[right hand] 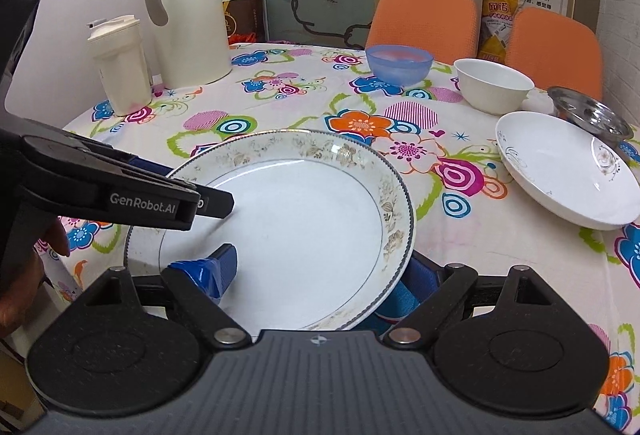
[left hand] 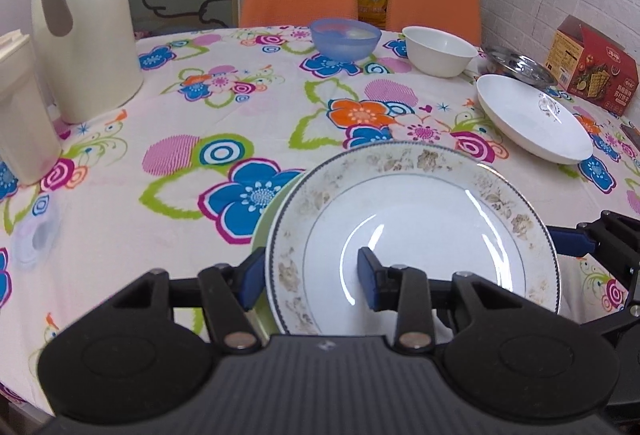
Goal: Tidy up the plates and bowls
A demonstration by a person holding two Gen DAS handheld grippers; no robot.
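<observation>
A floral-rimmed white plate (left hand: 412, 235) (right hand: 304, 219) lies at the near side of the table on a green plate (left hand: 269, 213), of which only the left edge shows. My left gripper (left hand: 310, 281) (right hand: 192, 187) is open and straddles the floral plate's left rim, one finger over the plate and one outside. My right gripper (right hand: 316, 275) is also open across the right rim, with its left finger over the plate and its right finger below the edge. One of its blue pads (left hand: 570, 241) shows by the plate's right rim.
A blue bowl (left hand: 344, 39) (right hand: 400, 63), a white bowl (left hand: 438, 49) (right hand: 494, 83), a white plate (left hand: 532, 119) (right hand: 568, 167) and a steel dish (left hand: 520, 65) (right hand: 592, 115) sit at the back right. A cream jug (left hand: 84, 35) and a lidded cup (left hand: 20, 107) stand at the left. A red box (left hand: 592, 67) is at the far right.
</observation>
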